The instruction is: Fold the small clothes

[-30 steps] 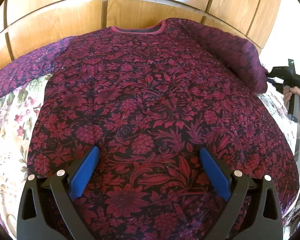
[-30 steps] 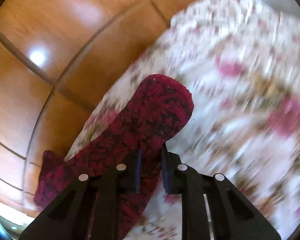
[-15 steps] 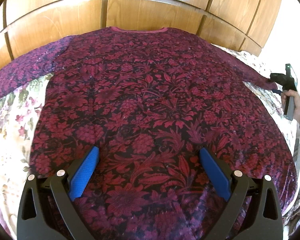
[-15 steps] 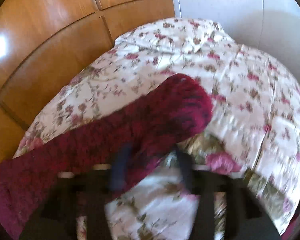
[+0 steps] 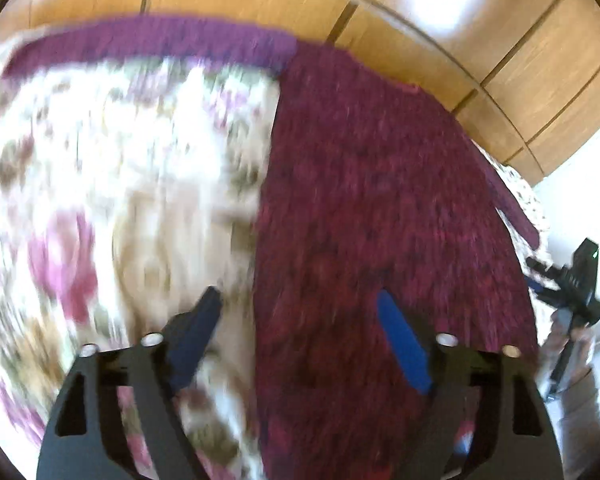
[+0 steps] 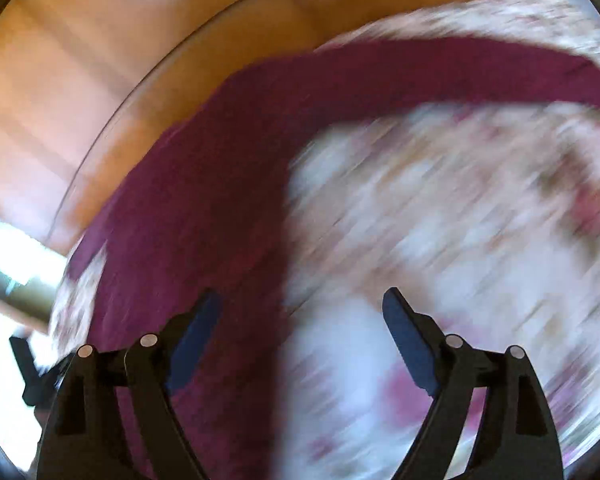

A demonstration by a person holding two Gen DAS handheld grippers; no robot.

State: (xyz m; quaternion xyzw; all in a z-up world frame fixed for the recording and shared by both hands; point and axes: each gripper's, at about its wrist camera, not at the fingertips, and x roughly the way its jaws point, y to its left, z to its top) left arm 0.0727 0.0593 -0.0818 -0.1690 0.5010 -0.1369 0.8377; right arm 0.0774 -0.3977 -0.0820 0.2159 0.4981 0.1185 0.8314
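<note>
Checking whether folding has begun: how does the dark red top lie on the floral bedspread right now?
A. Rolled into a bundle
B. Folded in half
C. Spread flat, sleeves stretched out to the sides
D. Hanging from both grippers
C: the top lies flat on the bedspread, one sleeve stretched sideways, neither gripper holding it.

The dark red top (image 5: 372,216) has long sleeves and a blurry pattern of darker spots. It lies flat and spread out on the bed. In the left wrist view its body fills the middle and runs from 12 o'clock down to 6 o'clock. One sleeve (image 5: 148,42) stretches straight out toward 10 o'clock. In the right wrist view the body (image 6: 204,216) lies at 9 o'clock, and the other sleeve (image 6: 440,76) reaches out flat toward 2 o'clock. Nothing is folded yet.
</note>
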